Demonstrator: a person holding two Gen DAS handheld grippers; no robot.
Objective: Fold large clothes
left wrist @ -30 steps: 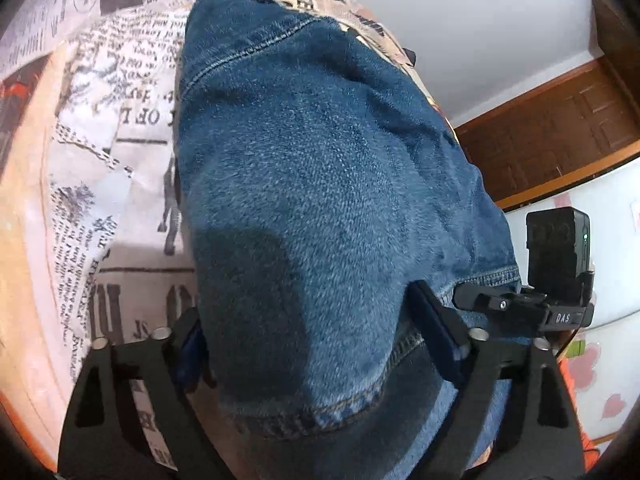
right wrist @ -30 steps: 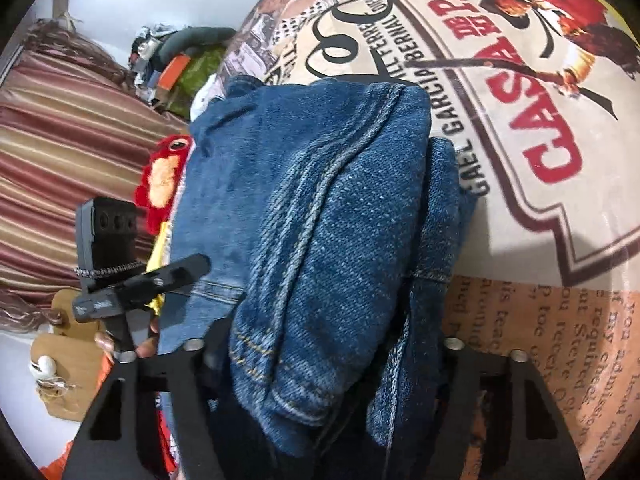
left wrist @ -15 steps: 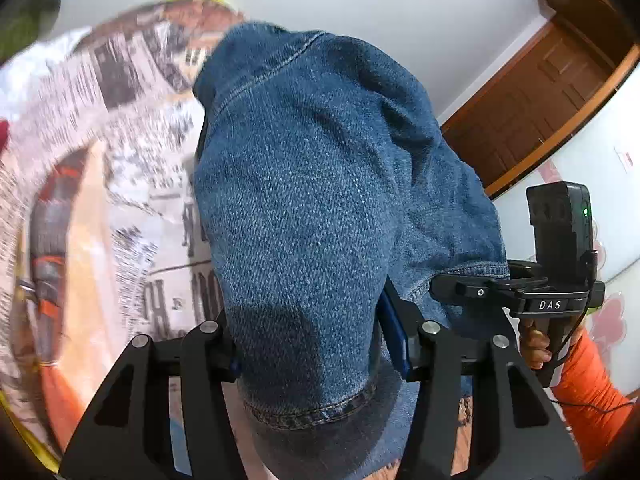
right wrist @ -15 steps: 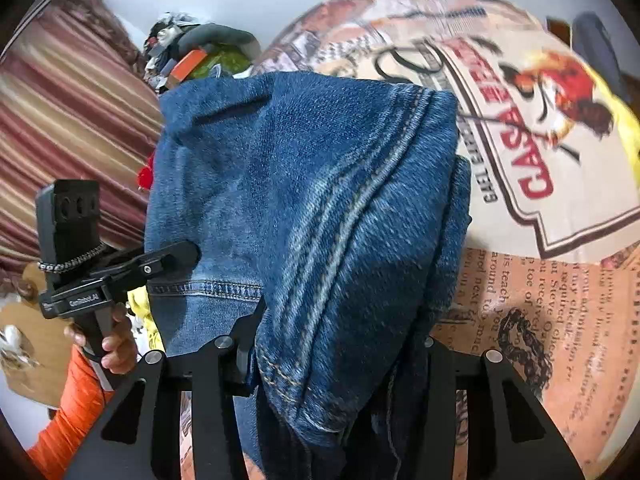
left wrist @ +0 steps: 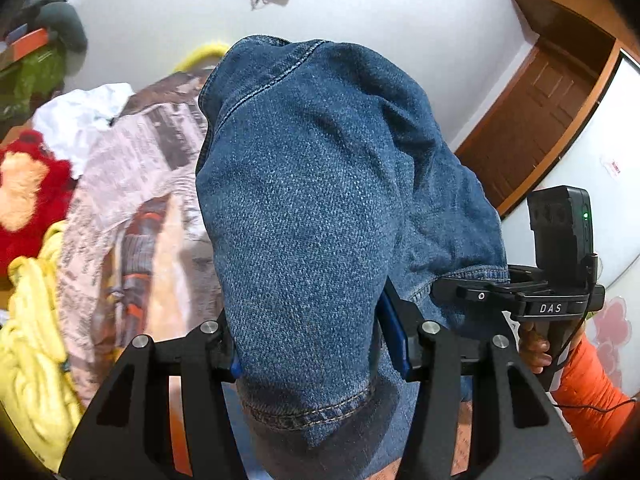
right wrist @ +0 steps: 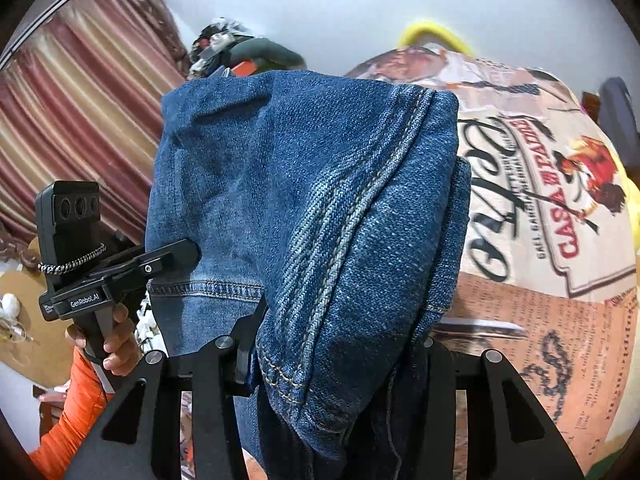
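Denim jeans (left wrist: pixel 304 216) hang draped between both tools, above the printed bedspread (right wrist: pixel 560 320). The left hand-held gripper (left wrist: pixel 316 344) pinches a hem; the right hand-held gripper (right wrist: pixel 332 360) pinches the seamed edge. Both should hold level and taut, so the fold lands square ahead.

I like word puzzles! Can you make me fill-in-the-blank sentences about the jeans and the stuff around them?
1. Both the left gripper and the right gripper have their jaws shut on blue ____ jeans.
2. The fluffy plush toy in the left wrist view is mostly ____.
3. The person's sleeve is ____.
4. The printed bedspread shows the big red word ____.

Missing words: denim; red; orange; CASA
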